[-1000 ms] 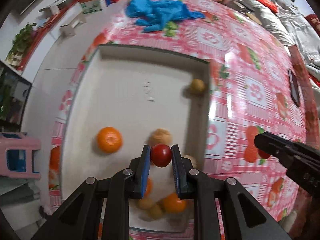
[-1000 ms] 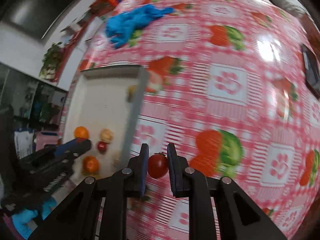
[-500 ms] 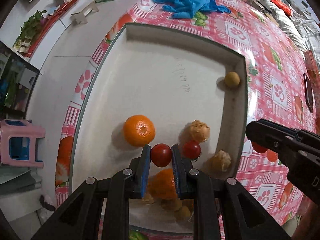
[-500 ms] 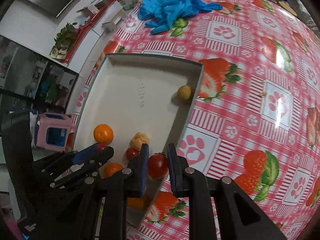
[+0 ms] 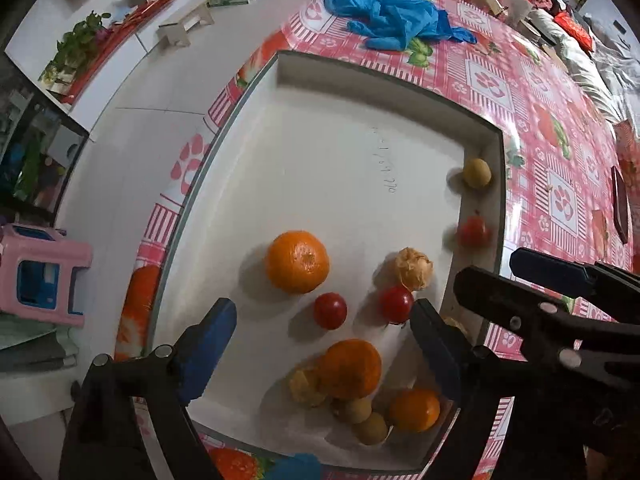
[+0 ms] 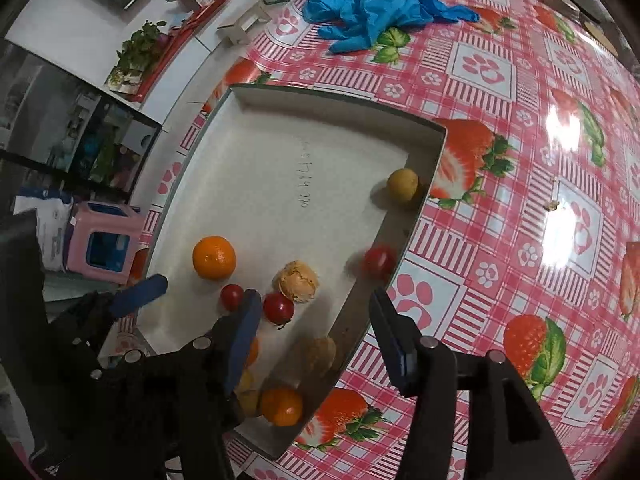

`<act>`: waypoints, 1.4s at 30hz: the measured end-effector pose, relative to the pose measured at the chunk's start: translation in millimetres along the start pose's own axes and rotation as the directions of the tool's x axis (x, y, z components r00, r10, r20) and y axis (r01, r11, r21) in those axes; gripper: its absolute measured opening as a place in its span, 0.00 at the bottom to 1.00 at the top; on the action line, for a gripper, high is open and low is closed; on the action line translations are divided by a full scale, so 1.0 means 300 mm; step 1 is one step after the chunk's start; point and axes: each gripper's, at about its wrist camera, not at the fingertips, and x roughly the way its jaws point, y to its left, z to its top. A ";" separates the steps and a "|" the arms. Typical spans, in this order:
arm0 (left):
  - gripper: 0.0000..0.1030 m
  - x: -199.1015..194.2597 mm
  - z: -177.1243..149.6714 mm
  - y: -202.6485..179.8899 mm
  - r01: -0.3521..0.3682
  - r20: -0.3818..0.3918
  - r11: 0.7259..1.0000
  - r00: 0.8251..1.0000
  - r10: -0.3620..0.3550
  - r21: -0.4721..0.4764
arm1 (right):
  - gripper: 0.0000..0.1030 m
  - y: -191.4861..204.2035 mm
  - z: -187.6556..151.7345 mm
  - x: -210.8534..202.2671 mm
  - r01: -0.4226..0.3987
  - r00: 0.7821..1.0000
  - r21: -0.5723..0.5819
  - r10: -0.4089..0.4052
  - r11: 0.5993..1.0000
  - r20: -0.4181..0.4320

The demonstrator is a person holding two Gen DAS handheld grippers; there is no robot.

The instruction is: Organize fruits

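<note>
A white tray (image 5: 384,76) (image 6: 320,94) on the strawberry tablecloth holds several fruits. My left gripper (image 5: 323,306) hangs over its near half with jaws opening wide. A cherry tomato (image 5: 330,311) (image 6: 232,296) lies loose on the tray floor between the pads, touching neither. My right gripper (image 6: 314,295) (image 5: 488,268) is over the tray's right wall, its jaws opening with nothing in them. A blurred tomato (image 6: 378,261) (image 5: 474,231) sits by that wall. Another tomato (image 5: 396,304), an orange (image 5: 298,262) and a husked fruit (image 5: 414,268) lie close by.
More oranges (image 5: 350,368) and small yellow fruits (image 5: 362,410) crowd the tray's near corner; one yellow fruit (image 5: 477,173) rests by the right wall. Blue gloves (image 5: 396,20) lie beyond the tray. A pink stool (image 5: 40,276) stands on the floor at the left.
Both grippers held a cherry tomato and have let go. The left one's tomato now rests on the tray floor; the right one's has dropped inside the right wall. Both moved over the tray.
</note>
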 end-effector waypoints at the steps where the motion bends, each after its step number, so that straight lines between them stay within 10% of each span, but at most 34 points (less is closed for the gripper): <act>1: 0.87 0.001 0.001 0.001 -0.001 -0.004 1.000 1.000 0.001 0.001 | 0.66 0.001 0.002 -0.003 0.000 1.000 0.000 0.000 1.000 0.000; 14: 1.00 -0.008 0.008 -0.012 -0.081 0.018 0.996 0.997 0.081 0.048 | 1.00 0.016 0.001 -0.036 0.145 0.989 -0.055 -0.144 0.988 0.011; 42: 1.00 -0.001 -0.006 -0.023 -0.103 0.011 0.992 0.995 0.102 0.080 | 1.00 0.000 0.001 -0.012 0.163 0.986 -0.062 -0.165 0.985 -0.030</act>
